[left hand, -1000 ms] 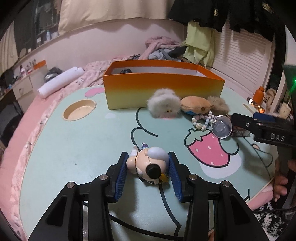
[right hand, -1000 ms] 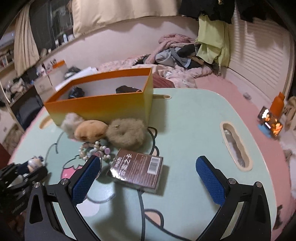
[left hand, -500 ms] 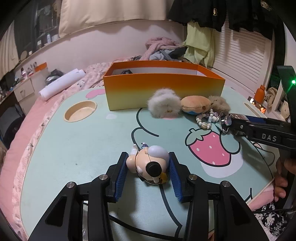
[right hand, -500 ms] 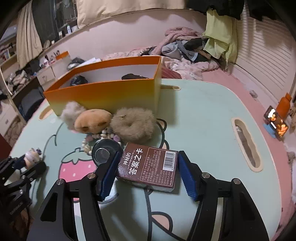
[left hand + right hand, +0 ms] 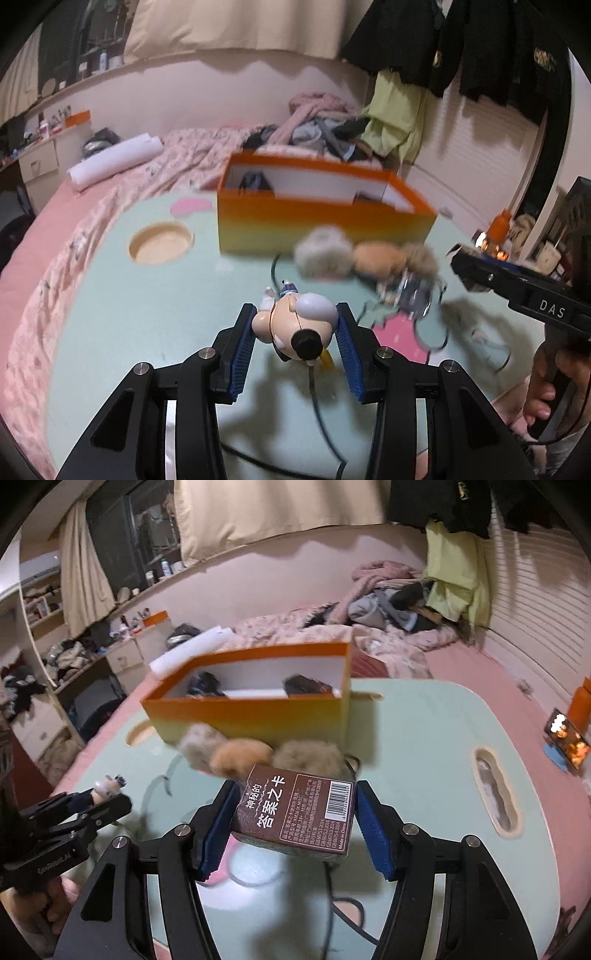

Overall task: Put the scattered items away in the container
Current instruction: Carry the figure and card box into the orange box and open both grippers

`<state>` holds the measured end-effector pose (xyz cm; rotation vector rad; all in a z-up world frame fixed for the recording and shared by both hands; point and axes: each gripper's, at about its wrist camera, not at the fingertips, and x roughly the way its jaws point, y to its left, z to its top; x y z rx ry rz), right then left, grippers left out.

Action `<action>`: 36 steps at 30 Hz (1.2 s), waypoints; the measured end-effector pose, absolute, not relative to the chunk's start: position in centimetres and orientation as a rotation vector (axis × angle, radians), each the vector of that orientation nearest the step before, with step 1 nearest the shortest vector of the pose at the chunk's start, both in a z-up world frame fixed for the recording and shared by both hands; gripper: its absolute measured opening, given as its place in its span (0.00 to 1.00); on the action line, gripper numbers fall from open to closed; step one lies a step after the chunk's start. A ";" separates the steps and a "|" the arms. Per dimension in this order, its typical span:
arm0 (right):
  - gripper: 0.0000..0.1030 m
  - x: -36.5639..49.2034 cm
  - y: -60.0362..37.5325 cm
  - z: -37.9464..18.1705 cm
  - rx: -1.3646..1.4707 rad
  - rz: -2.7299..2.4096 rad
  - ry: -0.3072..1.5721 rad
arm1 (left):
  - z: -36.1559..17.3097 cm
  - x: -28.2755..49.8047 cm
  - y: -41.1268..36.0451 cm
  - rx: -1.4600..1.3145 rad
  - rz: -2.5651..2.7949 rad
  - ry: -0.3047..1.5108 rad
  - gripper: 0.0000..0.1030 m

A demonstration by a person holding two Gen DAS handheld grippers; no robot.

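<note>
Both picks are made: the left hand-held gripper [image 5: 295, 334] clamps the toy figure [image 5: 297, 325], the right hand-held gripper [image 5: 295, 816], jaws just narrowed, clamps the brown card box [image 5: 295, 812], both short of the orange container [image 5: 255, 705]. Next, carry over its rim.

Both fisheye views sit close above the pale green cartoon-printed tabletop [image 5: 110, 314] [image 5: 424, 738], angled down toward the orange cardboard box [image 5: 321, 225] [image 5: 255, 716]; both share that box and the fluffy toys before it
</note>
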<state>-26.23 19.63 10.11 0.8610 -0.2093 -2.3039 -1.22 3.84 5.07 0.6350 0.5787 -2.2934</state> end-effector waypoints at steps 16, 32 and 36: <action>0.62 -38.6 11.3 15.8 0.924 -2.254 -0.087 | 10.3 -12.3 -11.7 0.757 -2.318 0.799 0.40; 0.71 -41.9 10.9 14.5 0.963 -2.419 -0.342 | 8.8 -10.8 -14.1 0.651 -2.274 0.929 0.70; 0.71 -40.9 11.8 15.6 0.910 -2.428 -0.401 | 9.7 -8.9 -11.7 0.634 -2.293 0.869 0.76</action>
